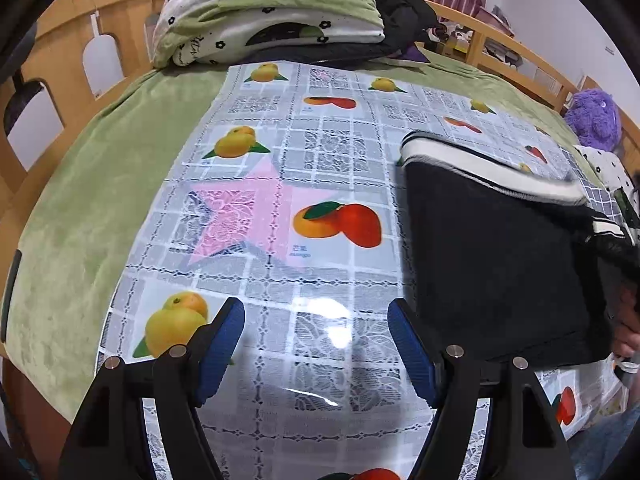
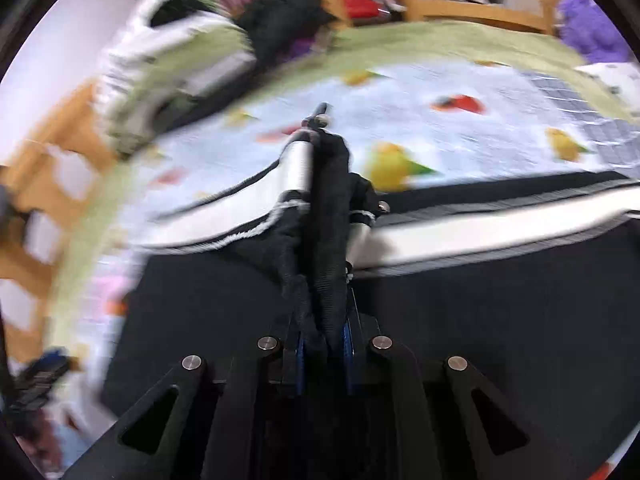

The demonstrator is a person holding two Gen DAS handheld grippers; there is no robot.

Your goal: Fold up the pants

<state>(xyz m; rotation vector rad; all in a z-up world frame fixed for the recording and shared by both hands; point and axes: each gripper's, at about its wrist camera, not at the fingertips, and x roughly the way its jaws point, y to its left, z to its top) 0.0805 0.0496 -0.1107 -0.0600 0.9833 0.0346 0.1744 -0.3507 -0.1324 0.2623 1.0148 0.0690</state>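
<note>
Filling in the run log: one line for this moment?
left claw: open, empty | right claw: shut on pants | pants on tablecloth

A home bedroom: wooden bed frame (image 1: 516,52), folded quilt (image 1: 272,12), purple plush toy (image 1: 594,118).

- The right gripper (image 2: 323,354) is clamped on a bunched fold of the black pants (image 2: 500,320), blue pads pressing the cloth from both sides
- A white-striped waistband (image 2: 480,226) runs beyond the fingertips, out to the right
- Farther ahead lies a fruit-print tablecloth (image 2: 460,136), blurred
- A folded green-and-white quilt (image 2: 176,64) sits far left of the tips
</note>
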